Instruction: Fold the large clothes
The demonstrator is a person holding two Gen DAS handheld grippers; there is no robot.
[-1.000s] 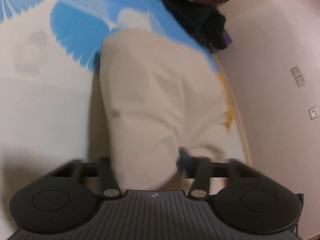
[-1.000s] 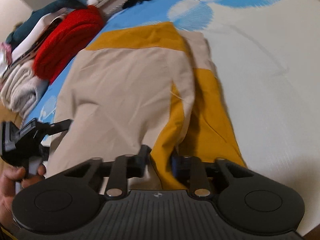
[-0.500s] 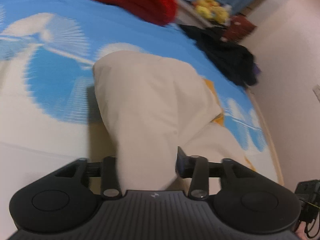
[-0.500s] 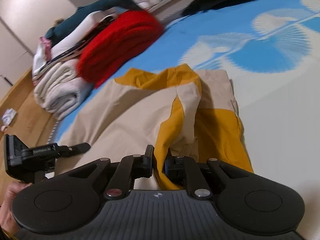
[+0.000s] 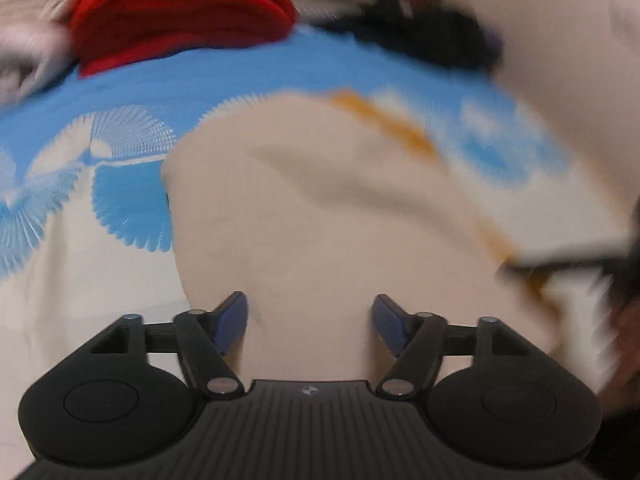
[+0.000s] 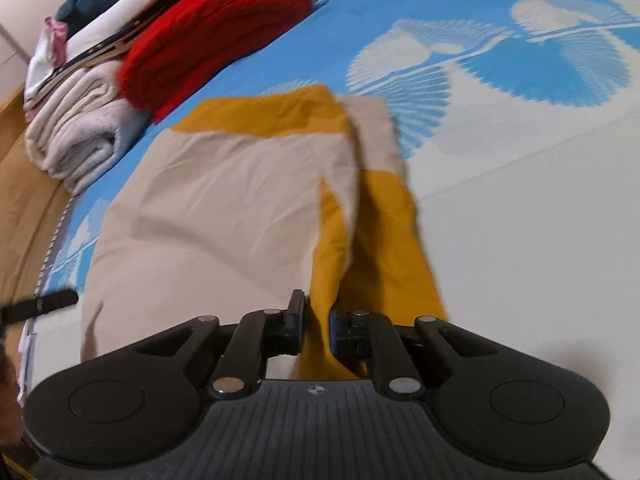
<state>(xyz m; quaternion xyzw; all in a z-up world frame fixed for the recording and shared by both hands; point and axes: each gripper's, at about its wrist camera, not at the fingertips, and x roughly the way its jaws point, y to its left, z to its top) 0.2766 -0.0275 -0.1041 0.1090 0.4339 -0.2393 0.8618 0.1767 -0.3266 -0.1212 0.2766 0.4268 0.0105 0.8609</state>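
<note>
Beige-and-mustard garment (image 6: pixel 240 208) half-folded, lying beside red sweater (image 6: pixel 216 28); left gripper (image 5: pixel 310 322) spreading, free of cloth; right gripper (image 6: pixel 316 326) opening, mustard fold between jaws.

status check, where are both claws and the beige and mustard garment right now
Left claw opening, pads clear of cloth. Right claw opening, mustard fold between its jaws. Beige and mustard garment folded over on bed. Red sweater stacked clear beyond it.

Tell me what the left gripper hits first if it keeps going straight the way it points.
Most likely the beige garment, which fills the view directly ahead of the left gripper; its jaws are opening with nothing pinched. Depth is blurred, so distance is unclear.
</note>
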